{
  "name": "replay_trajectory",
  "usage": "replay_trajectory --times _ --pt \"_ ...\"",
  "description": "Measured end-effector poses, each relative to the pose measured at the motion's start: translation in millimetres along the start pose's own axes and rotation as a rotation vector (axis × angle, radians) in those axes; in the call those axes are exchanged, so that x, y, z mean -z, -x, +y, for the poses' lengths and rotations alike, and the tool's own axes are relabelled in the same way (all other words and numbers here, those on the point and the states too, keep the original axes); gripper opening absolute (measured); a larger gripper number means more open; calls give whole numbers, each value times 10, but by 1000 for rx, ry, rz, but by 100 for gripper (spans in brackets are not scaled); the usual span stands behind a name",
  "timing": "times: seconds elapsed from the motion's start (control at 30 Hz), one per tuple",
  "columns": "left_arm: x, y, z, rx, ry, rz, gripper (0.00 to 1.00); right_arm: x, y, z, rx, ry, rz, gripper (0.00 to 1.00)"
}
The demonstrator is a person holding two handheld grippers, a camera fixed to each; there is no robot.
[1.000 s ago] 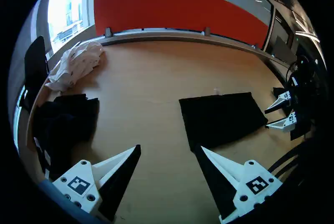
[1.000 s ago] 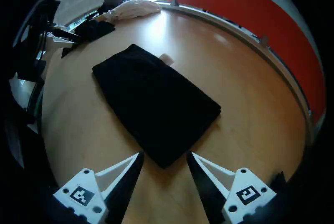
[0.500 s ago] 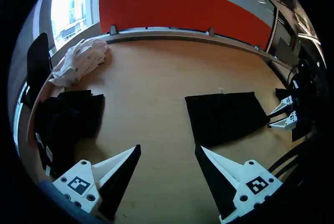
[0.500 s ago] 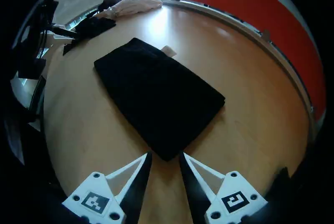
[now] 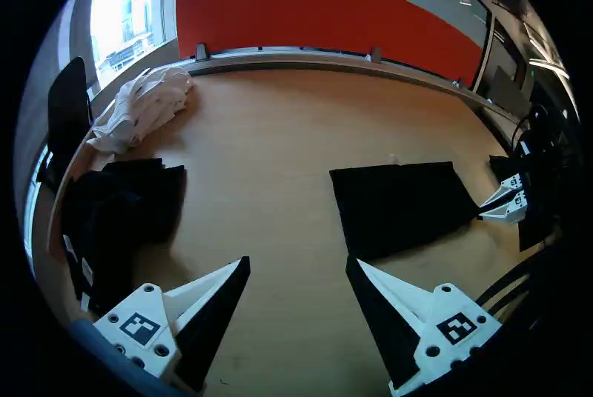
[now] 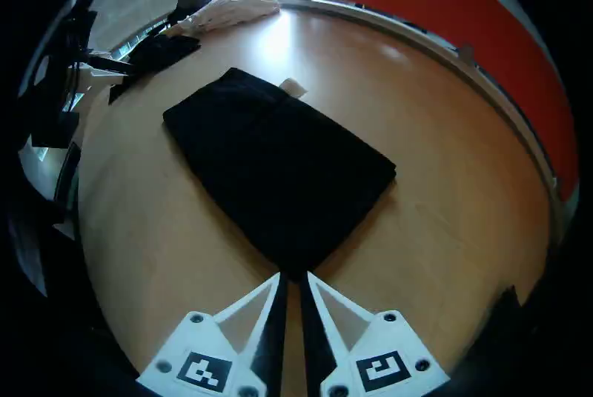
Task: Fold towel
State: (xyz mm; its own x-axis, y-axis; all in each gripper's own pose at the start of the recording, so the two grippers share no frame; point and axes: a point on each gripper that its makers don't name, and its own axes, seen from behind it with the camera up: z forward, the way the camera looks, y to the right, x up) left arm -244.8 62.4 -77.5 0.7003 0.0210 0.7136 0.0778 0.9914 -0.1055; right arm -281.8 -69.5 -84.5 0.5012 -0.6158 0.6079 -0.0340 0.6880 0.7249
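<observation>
A black towel [image 5: 400, 204] lies folded flat on the wooden table [image 5: 274, 130], right of centre in the left gripper view. My left gripper [image 5: 296, 260] hangs open above bare wood, short of the towel's near left corner, with nothing between its fingers. In the right gripper view the towel [image 6: 282, 167] stretches away diagonally, and my right gripper [image 6: 290, 277] is shut on its nearest corner. From the left gripper view the right gripper [image 5: 485, 208] sits at the towel's far right edge with its fingers close together.
A heap of white cloth [image 5: 144, 104] lies at the table's far left, with a dark clothing pile [image 5: 118, 204] nearer. A red partition [image 5: 319, 19] runs along the table's back edge. A black chair [image 5: 63, 112] stands beyond the left end. A small white tag [image 6: 293, 87] lies by the towel.
My right gripper has moved up to the towel's near corner and gone from wide open to shut on it. The left gripper has shifted slightly and stays open.
</observation>
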Motion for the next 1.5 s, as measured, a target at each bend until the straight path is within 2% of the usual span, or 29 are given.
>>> replay_trajectory --times 0.37,0.57,1.1,1.5 --pt "-26 -7 -20 -7 -6 -4 96 30 -117 23 -9 18 42 4" --pt "-36 -31 -47 -7 -11 -4 96 95 -286 42 -5 28 78 4" --pt "-48 -166 -124 -17 -24 11 96 519 -906 179 67 84 200 4" --pt "-48 -313 -131 -32 -22 31 97 849 -1196 225 117 115 261 4"
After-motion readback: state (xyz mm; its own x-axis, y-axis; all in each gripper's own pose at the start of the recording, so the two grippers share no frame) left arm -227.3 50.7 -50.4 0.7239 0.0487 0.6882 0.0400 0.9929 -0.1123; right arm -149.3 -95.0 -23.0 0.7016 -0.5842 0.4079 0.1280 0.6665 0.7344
